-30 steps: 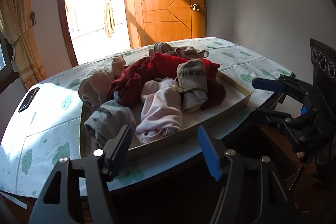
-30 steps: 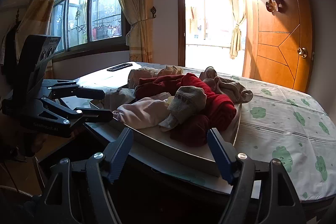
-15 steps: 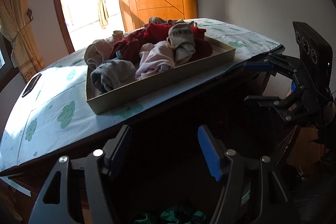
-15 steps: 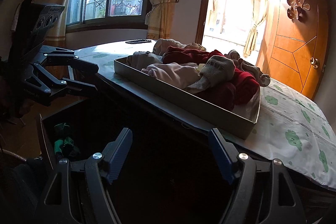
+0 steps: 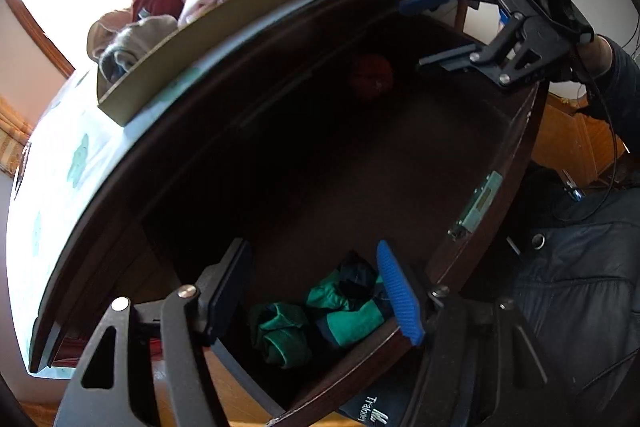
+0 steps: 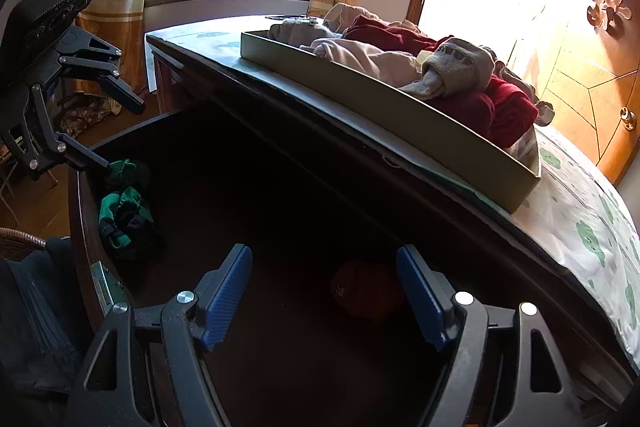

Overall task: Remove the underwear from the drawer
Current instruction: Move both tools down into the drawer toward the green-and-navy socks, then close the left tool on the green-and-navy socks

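Observation:
The dark wooden drawer (image 5: 480, 195) stands pulled out below the table edge. Rolled green and navy underwear (image 5: 320, 311) lies in its near corner, right under my left gripper (image 5: 316, 287), which is open and holds nothing. A red rolled piece (image 6: 366, 289) lies deeper on the drawer floor, below my right gripper (image 6: 324, 291), open too and apart from it. The right wrist view shows the green underwear (image 6: 124, 211) at the drawer's left end, with the left gripper (image 6: 120, 135) above it. The left wrist view shows the right gripper (image 5: 416, 33) over the red piece (image 5: 372, 77).
A shallow cardboard tray (image 6: 400, 115) heaped with socks and garments sits on the table's patterned cloth (image 6: 580, 227), just above the drawer. The tray (image 5: 240, 11) overhangs the drawer's back. A person's dark jacket (image 5: 580, 267) is close to the drawer front. A window and a wooden door lie beyond.
Both grippers have sunk and tipped downward, from facing the tray on the table to looking into the open drawer. The green underwear and red piece have come into view. Jaw widths look unchanged.

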